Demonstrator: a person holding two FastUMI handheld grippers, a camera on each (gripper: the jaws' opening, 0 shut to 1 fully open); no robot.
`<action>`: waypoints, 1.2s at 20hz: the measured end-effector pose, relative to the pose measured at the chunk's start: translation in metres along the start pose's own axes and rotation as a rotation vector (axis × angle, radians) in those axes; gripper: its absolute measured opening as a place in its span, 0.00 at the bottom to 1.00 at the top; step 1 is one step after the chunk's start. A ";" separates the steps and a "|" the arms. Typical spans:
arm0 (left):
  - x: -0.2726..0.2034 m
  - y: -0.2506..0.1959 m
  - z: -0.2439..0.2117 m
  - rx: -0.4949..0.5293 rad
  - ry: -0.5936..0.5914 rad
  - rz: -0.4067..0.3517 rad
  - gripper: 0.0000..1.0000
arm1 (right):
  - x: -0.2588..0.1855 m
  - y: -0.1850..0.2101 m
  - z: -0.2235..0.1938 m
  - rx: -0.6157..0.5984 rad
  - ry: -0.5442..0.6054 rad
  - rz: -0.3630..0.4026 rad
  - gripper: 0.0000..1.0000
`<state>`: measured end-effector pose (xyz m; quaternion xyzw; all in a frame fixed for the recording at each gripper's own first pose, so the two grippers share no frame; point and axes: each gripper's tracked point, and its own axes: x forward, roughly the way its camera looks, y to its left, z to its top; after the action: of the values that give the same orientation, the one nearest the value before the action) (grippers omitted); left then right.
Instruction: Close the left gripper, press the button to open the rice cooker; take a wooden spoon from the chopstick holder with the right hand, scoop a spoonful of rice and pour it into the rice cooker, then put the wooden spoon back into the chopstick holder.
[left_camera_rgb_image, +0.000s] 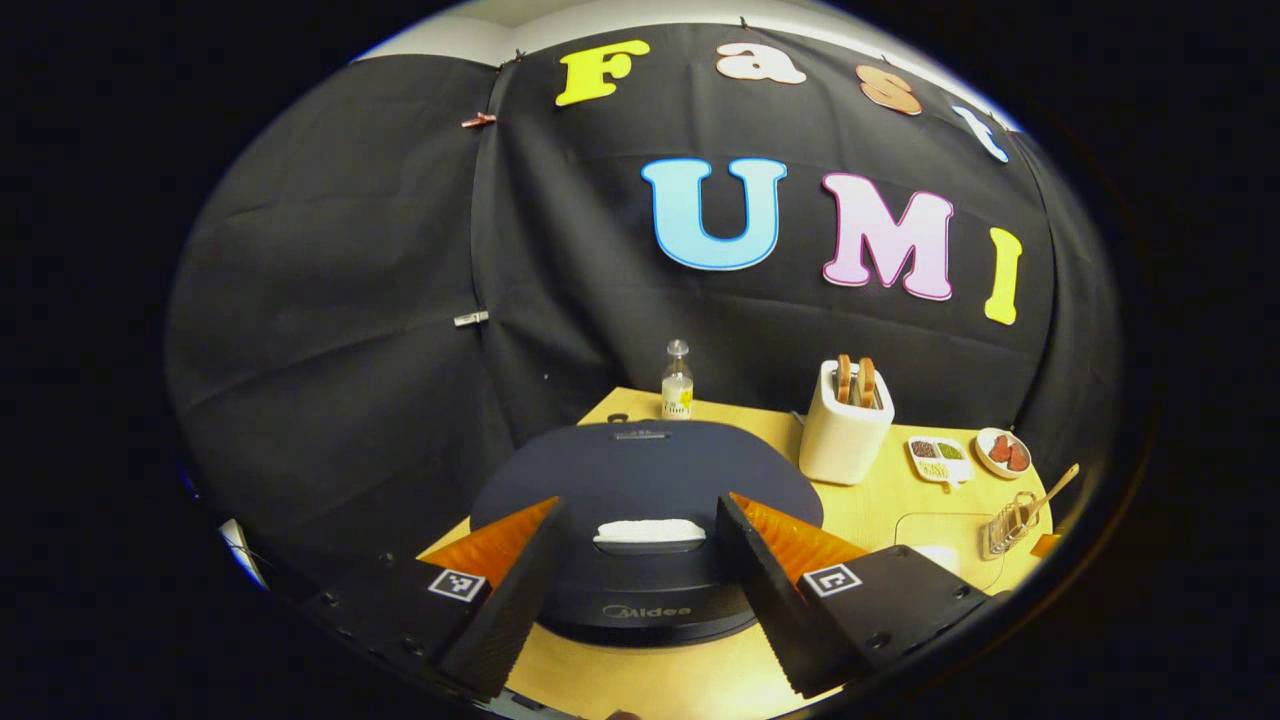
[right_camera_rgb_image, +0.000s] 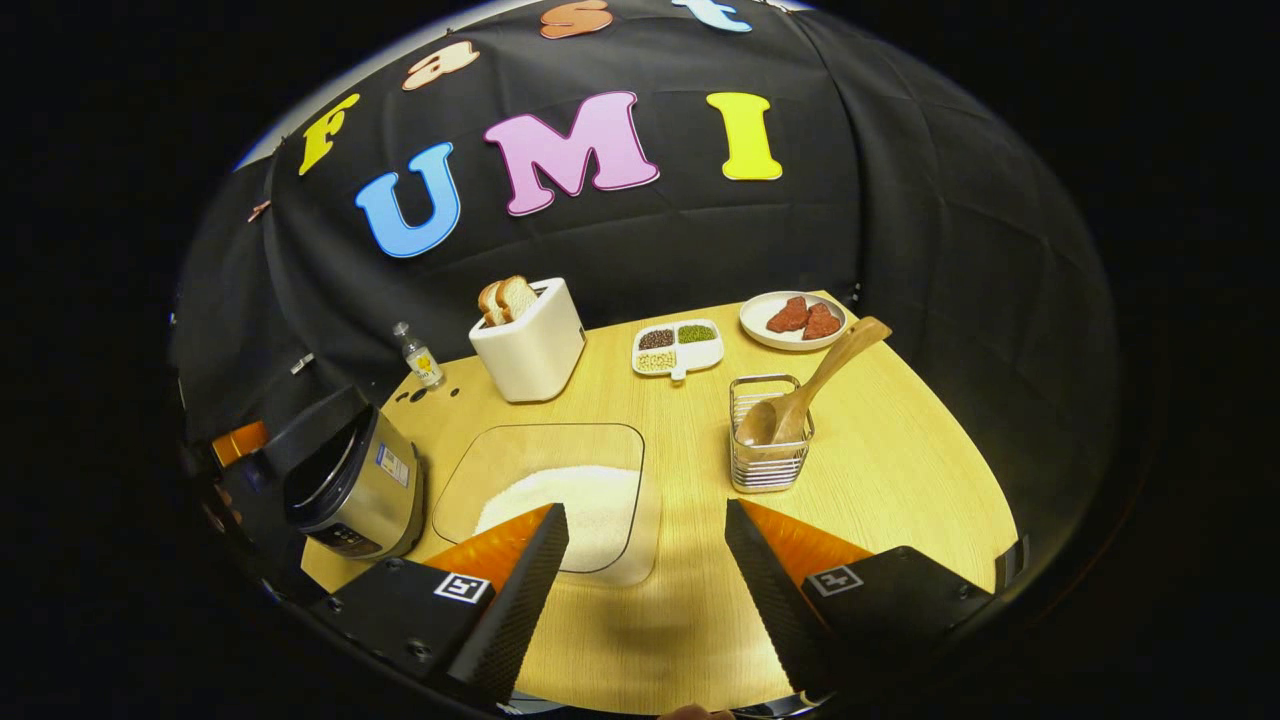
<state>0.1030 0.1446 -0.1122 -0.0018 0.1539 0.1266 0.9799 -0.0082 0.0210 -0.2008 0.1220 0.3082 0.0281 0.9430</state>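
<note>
The cooker (left_camera_rgb_image: 640, 520) sits with its lid down straight ahead of the left gripper (left_camera_rgb_image: 638, 590), and its button (left_camera_rgb_image: 650, 531) lies between the two fingers, which stand wide apart and hold nothing. The right gripper (right_camera_rgb_image: 645, 590) is also wide apart and empty; the spoon (right_camera_rgb_image: 800, 395) leans in the holder (right_camera_rgb_image: 768, 445), ahead and slightly right, handle pointing up and right.

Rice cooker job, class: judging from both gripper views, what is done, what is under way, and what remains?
Done: nothing yet. The rice cooker lid is down and the wooden spoon sits in the chopstick holder.
In hand: the left gripper hangs open in front of the lid's button.
Left: closing it, pressing the button, then the open right gripper fetching the spoon, scooping rice, pouring, returning it.
</note>
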 end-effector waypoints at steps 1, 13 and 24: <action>0.002 -0.001 -0.007 0.002 0.007 -0.001 1.00 | 0.000 -0.001 -0.001 -0.002 0.005 0.000 0.99; 0.011 -0.004 -0.049 0.027 -0.023 -0.017 1.00 | 0.003 0.007 -0.007 -0.049 0.012 0.022 0.99; -0.025 -0.025 0.013 -0.004 -0.127 -0.122 0.98 | -0.023 0.010 0.068 -0.052 -0.196 -0.005 0.99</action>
<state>0.0900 0.1142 -0.0929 -0.0052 0.0905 0.0671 0.9936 0.0136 0.0131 -0.1325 0.0990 0.2139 0.0217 0.9716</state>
